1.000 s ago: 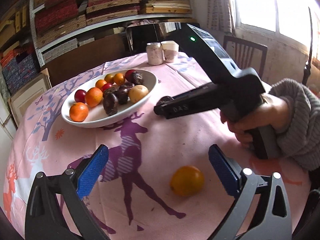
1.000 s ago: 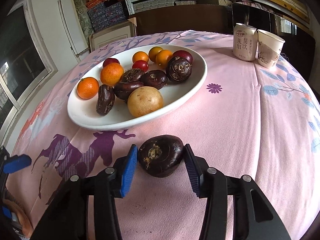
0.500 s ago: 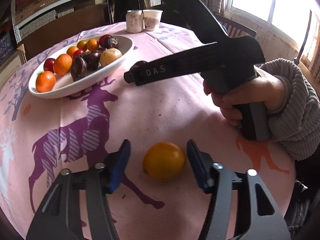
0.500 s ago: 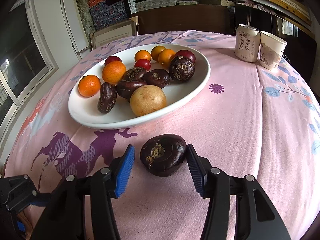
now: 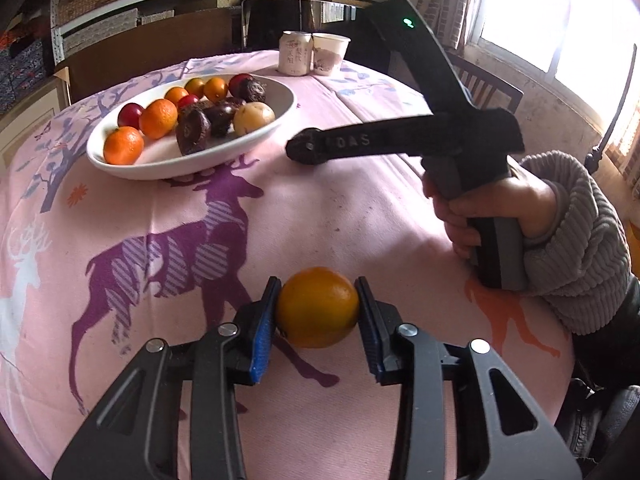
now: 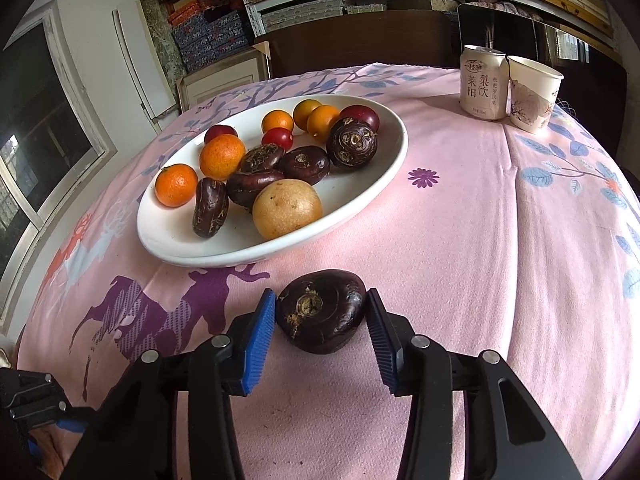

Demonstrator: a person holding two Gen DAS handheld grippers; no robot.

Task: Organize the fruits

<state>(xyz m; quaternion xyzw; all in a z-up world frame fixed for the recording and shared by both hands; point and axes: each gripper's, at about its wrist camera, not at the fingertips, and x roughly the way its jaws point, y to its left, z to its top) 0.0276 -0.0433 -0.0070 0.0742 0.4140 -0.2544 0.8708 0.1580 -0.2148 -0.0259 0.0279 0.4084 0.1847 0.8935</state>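
My left gripper [image 5: 316, 320] is shut on an orange [image 5: 318, 307] that rests on the pink tablecloth near the front edge. My right gripper [image 6: 322, 324] has closed around a dark purple water chestnut [image 6: 322, 310] on the cloth just in front of the white oval plate [image 6: 384, 164]; both pads touch its sides. The plate, also in the left wrist view [image 5: 280, 118], holds several oranges, red fruits, dark chestnuts and one tan round fruit [image 6: 287, 208]. The right gripper's body [image 5: 400, 140] shows in the left wrist view, held by a hand.
A drink can [image 6: 482, 82] and a paper cup [image 6: 534, 94] stand at the table's far side. Shelves with boxes line the wall behind. A chair [image 5: 488, 88] stands by the window on the right.
My left gripper moved forward around the orange and closed on it. My right gripper's fingers narrowed onto the dark water chestnut.
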